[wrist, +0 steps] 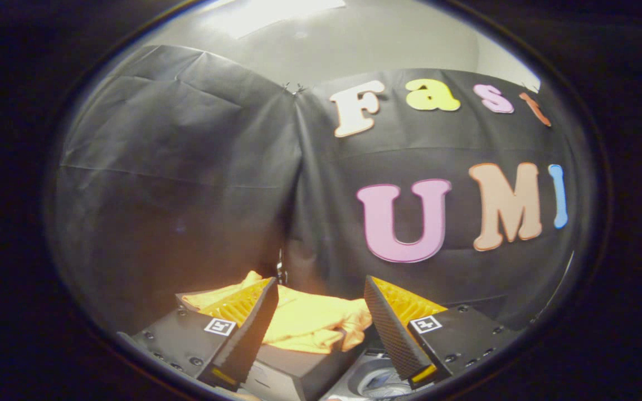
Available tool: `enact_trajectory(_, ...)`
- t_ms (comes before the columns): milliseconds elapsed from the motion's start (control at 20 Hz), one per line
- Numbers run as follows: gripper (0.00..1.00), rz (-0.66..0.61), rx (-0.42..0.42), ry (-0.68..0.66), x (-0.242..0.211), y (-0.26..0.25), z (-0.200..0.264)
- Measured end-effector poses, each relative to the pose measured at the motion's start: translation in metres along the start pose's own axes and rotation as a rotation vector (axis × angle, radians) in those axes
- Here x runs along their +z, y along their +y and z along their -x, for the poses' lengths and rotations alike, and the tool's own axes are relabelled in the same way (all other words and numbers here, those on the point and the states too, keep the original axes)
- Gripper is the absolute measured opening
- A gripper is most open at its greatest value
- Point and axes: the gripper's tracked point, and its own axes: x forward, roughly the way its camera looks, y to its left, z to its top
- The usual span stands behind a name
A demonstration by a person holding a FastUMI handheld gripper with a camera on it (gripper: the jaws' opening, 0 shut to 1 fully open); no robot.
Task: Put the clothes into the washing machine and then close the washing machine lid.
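Gripper view looks forward along the two fingers toward the black cloth wall (176, 184) of the booth, which hangs in two panels that meet at a seam just above the scene's middle. A pale ceiling (321, 44) shows over the top of the cloth, with a bright light patch (276, 14) on it.

The gripper (321, 289) is spread wide, its fingers well apart and gripping nothing. The ridged inner faces of the fingers (243, 334) turn toward each other across an open gap (each finger carries a small square marker tag on its upper side).

The clothes (310, 323) are a crumpled yellow-orange bundle lying beyond the fingertips and showing through the gap between them. Part of the bundle runs behind the left finger and comes out again on its far side as a small peak of fabric. The bundle rests on top of a dark box (298, 370) with a flat upper face and a lighter front edge; the cloth spills a little over that edge toward the right finger. No finger touches the fabric.

Below the gap, close under the right finger, a grey rounded opening (379, 381) is partly seen, with a bit of blue inside it. This looks like the washing machine, though too little of it is in sight to tell whether its lid is up or down. The clothes lie outside that opening, on the box just beside it.
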Motion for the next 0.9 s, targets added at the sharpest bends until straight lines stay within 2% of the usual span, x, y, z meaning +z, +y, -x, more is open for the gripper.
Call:
enact_trajectory(200, 0.99, 0.035, 0.054, 0.065, -0.013, 0.041, -0.048)
enact_trajectory(450, 0.99, 0.015, 0.096, 0.199, -0.065, 0.068, -0.081)
enact_trajectory(650, 1.0, 0.03, 0.109, 0.344, -0.121, 0.077, -0.091)
enact_trajectory(900, 1.0, 0.02, 0.142, 0.511, -0.167, 0.084, -0.084)
